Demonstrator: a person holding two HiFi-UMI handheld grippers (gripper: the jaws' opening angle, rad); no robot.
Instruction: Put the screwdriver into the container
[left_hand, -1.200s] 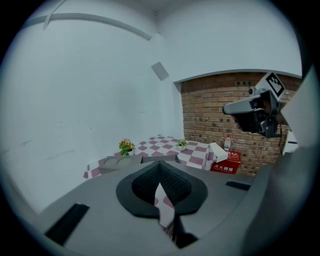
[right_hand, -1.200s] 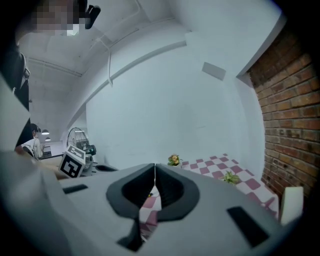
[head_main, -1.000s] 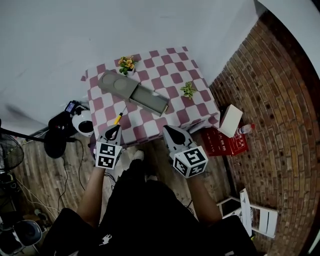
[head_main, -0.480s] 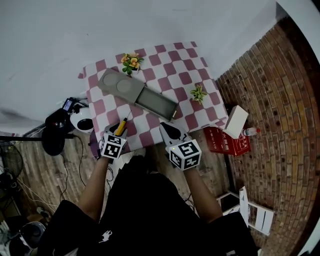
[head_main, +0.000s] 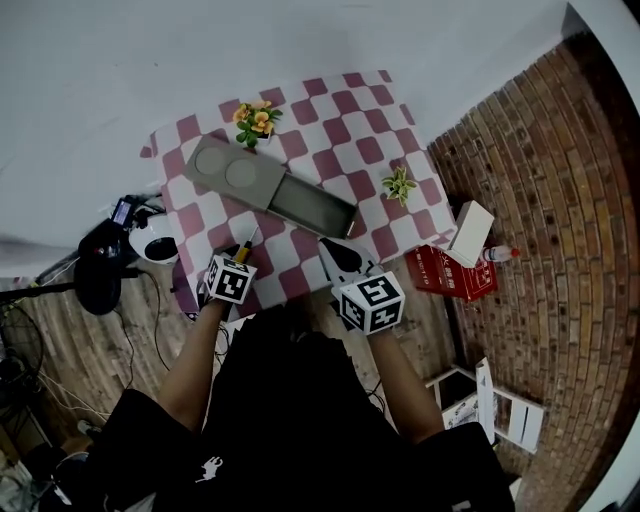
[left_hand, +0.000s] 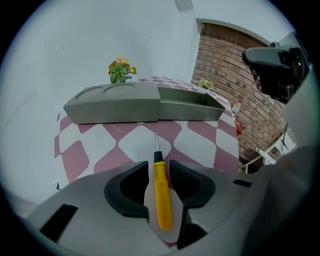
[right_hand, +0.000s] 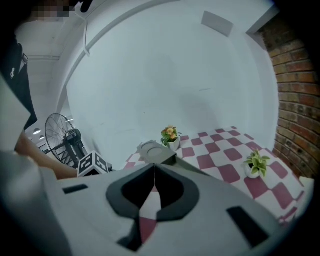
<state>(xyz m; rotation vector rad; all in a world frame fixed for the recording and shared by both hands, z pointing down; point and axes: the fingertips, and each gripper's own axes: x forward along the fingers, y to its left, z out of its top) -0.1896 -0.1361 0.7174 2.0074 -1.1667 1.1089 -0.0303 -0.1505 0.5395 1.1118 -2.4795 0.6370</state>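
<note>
A screwdriver (left_hand: 160, 192) with a yellow handle and thin metal shaft lies on the checkered table (head_main: 360, 140) near its front edge, tip pointing at the container. The container (head_main: 300, 200) is a long grey box with its lid slid back and its open end to the right; it also shows in the left gripper view as the grey box (left_hand: 190, 107). My left gripper (head_main: 237, 262) has the handle between its jaws, which are closing, and a small gap still shows beside the handle. My right gripper (head_main: 340, 255) hovers at the table's front edge, shut and empty.
An orange flower pot (head_main: 253, 120) stands behind the container. A small green plant (head_main: 400, 185) is at the table's right. On the floor to the right are a red box (head_main: 455, 275) and a white box (head_main: 470, 232). Dark equipment (head_main: 100, 265) sits left of the table.
My left gripper has moved forward over the table edge and now straddles the screwdriver's handle. My right gripper stays near the front edge.
</note>
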